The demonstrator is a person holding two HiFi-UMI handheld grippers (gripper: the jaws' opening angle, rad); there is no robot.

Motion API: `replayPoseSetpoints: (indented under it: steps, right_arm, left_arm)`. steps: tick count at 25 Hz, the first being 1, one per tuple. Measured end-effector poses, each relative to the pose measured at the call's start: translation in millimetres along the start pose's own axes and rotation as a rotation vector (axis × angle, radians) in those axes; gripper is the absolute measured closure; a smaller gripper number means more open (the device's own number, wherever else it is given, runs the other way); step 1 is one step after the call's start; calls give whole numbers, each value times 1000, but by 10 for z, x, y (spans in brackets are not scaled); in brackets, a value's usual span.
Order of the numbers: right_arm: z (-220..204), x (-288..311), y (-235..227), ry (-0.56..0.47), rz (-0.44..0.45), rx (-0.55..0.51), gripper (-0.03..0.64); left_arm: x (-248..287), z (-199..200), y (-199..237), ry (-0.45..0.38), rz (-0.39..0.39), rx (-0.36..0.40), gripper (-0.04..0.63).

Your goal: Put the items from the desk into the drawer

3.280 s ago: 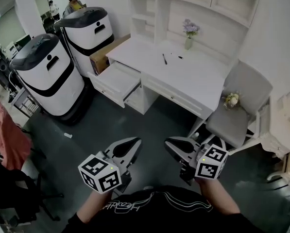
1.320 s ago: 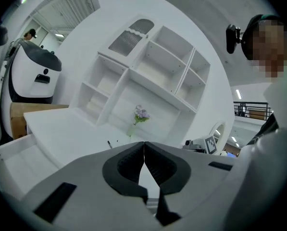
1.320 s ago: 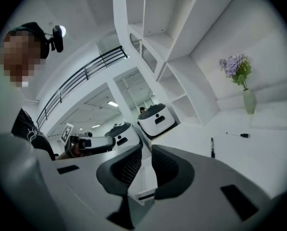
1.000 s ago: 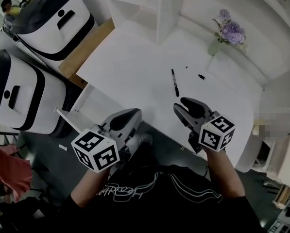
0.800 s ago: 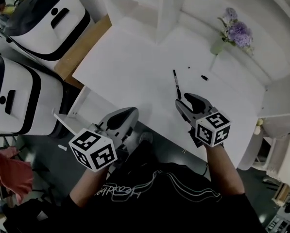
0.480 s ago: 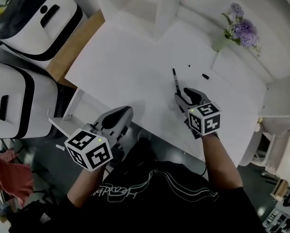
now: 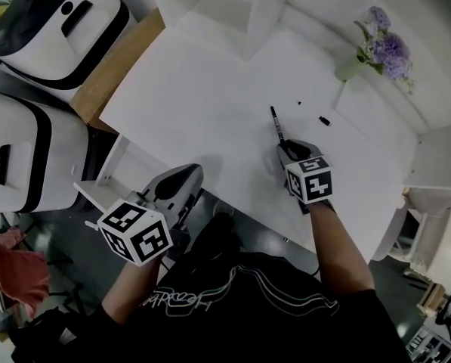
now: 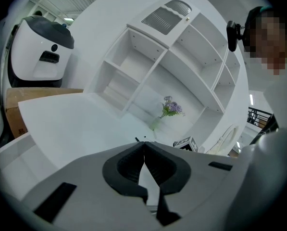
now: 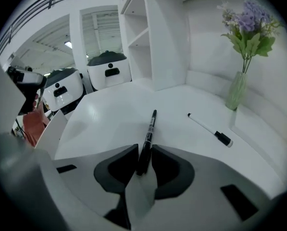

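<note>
On the white surface (image 7: 202, 82) ahead of me, my right claw (image 9: 143, 152) is clamping the near end of the black pen (image 9: 150, 124). Its jaws have just been closing onto the pen, which is lying flat. My left claw (image 8: 144, 146) is hovering clenched and empty at the surface's front edge, by the open drawer (image 7: 97, 190). A white marker (image 9: 208, 128) with a black cap is lying farther back, near the flower vase (image 9: 236, 93).

A cardboard box (image 7: 118, 57) lies beside a white-and-black machine (image 7: 63, 17), well apart from a vase of purple flowers (image 7: 381, 44).
</note>
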State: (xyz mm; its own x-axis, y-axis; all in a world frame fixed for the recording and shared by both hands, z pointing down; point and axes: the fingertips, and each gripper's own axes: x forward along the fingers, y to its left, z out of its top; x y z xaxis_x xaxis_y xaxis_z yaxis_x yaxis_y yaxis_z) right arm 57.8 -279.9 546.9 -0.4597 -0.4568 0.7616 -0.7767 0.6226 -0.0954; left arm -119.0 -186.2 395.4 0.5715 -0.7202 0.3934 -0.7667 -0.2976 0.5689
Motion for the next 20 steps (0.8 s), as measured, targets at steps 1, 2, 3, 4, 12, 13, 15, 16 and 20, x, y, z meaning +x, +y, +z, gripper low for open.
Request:
replayPoseSetpoints:
  steps: [1, 2, 3, 4, 12, 13, 15, 16, 20]
  right_arm:
    - [-5, 3, -5, 6, -8, -12, 517]
    - [-4, 6, -7, 9, -11, -21, 518]
    - [1, 8, -10, 10, -13, -24, 520]
    - [4, 9, -15, 8, -14, -23, 525]
    - [11, -47, -6, -8, -13, 7, 538]
    - [28, -84, 11, -21, -10, 19, 538]
    - [80, -183, 71, -52, -2, 32, 538]
    - [110, -244, 113, -69, 3, 32, 538]
    - [213, -556, 368, -137, 51, 28, 538]
  left_arm:
    - [-10, -2, 9, -3, 6, -3, 574]
    - [-19, -5, 15, -6, 12, -5, 574]
    - [-26, -11, 14, -7, 17, -6, 575]
    - [-35, -24, 9, -8, 20, -7, 575]
    - [-218, -145, -153, -25, 41, -13, 575]
    - [-261, -150, -189, -32, 41, -10, 575]
    - [-361, -166, -257, -48, 44, -4, 574]
    - [-413, -175, -291, -57, 47, -3, 575]
    - [-643, -236, -460, -100, 57, 5, 575]
